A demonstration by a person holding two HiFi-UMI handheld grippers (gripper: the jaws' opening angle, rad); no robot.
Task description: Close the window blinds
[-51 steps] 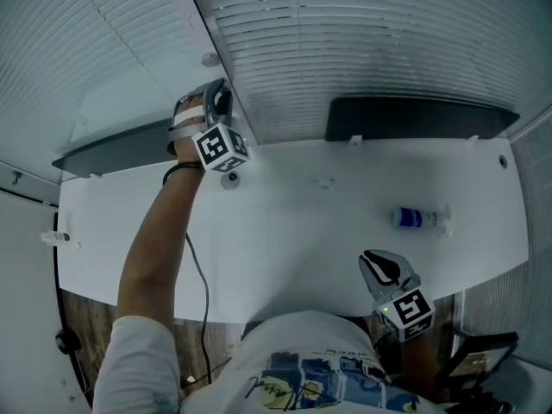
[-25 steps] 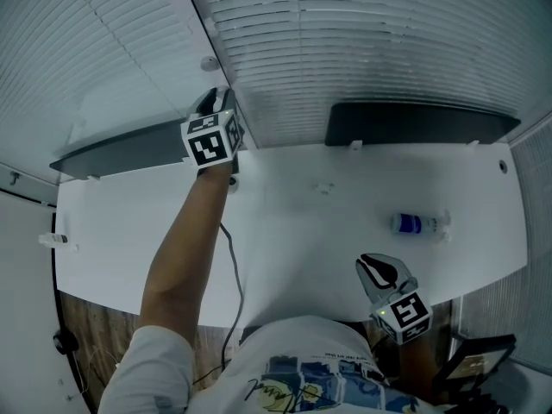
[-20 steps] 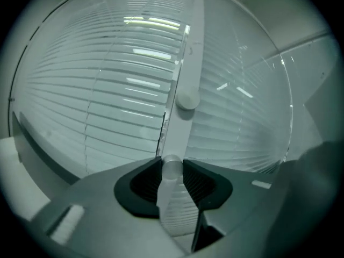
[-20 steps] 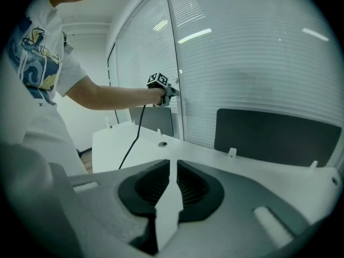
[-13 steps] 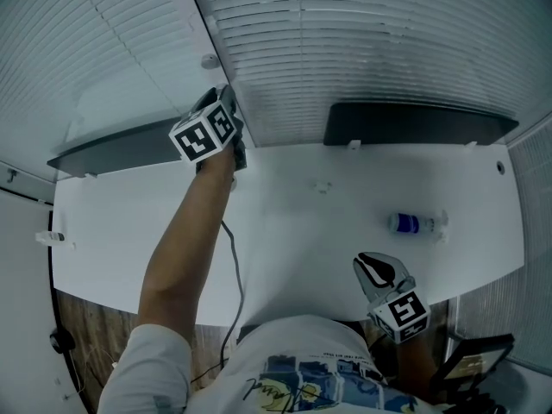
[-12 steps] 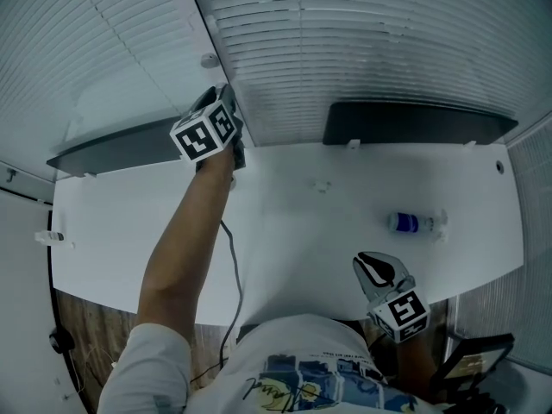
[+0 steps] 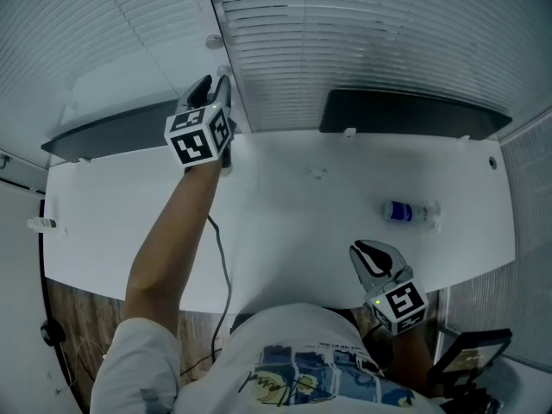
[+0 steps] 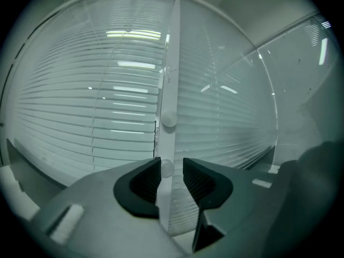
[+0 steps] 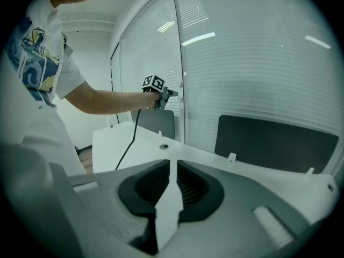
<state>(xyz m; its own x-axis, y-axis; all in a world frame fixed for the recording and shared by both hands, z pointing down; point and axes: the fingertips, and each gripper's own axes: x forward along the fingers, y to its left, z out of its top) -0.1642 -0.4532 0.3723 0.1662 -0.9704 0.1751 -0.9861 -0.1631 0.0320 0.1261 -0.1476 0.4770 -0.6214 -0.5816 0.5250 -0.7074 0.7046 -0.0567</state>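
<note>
White slatted blinds (image 7: 362,33) hang behind two glass panes, and their slats (image 8: 70,117) lie tilted with gaps between them. Two round white knobs sit on the white post between the panes. My left gripper (image 7: 213,83) reaches level at the post. The lower knob (image 8: 167,169) lies between its fingertips, with a gap on the right side. The jaws of the left gripper (image 8: 172,165) stand open. The upper knob (image 8: 169,121) is free above them. My right gripper (image 7: 369,250) hangs near the table's front edge, shut and holding nothing.
A white table (image 7: 285,231) runs along the window, with a small water bottle (image 7: 404,211) lying on it at the right. Dark screens (image 7: 405,115) stand at the table's back edge. A black cable (image 7: 220,257) trails under my left arm.
The left gripper's marker cube rolled over, then the gripper shifted a little up and back, so the lower knob now shows just past its tips. The right gripper stayed put.
</note>
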